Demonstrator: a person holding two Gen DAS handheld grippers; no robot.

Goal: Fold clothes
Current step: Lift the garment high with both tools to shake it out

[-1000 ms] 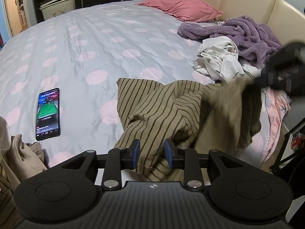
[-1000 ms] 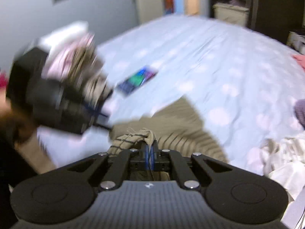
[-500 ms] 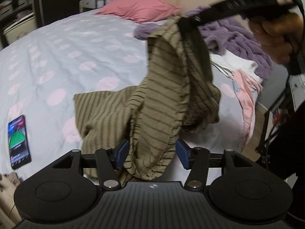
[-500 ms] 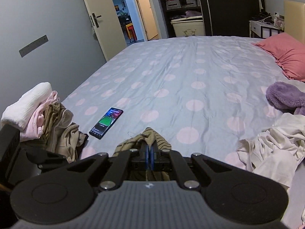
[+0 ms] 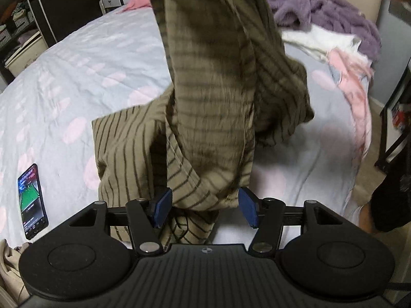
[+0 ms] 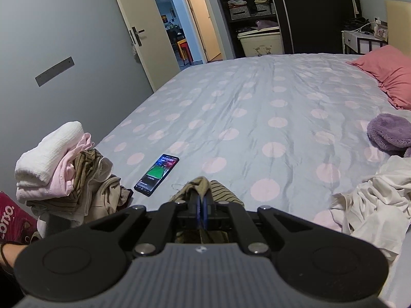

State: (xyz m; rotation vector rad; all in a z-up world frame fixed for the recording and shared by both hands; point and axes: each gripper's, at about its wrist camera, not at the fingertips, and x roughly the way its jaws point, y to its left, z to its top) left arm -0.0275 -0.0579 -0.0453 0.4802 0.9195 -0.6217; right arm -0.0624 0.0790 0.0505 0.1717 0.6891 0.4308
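- Now the right gripper pinches the striped garment at lower centre.
- Left gripper fingers spread wide around the hanging cloth.
- Phone lies on the bed, left of centre.

The garment is olive-tan with thin dark stripes. The bed wears pale blue-grey with pink dots; the pillow is salmon pink, the fleece purple. Both claws have black bodies and blue pads.
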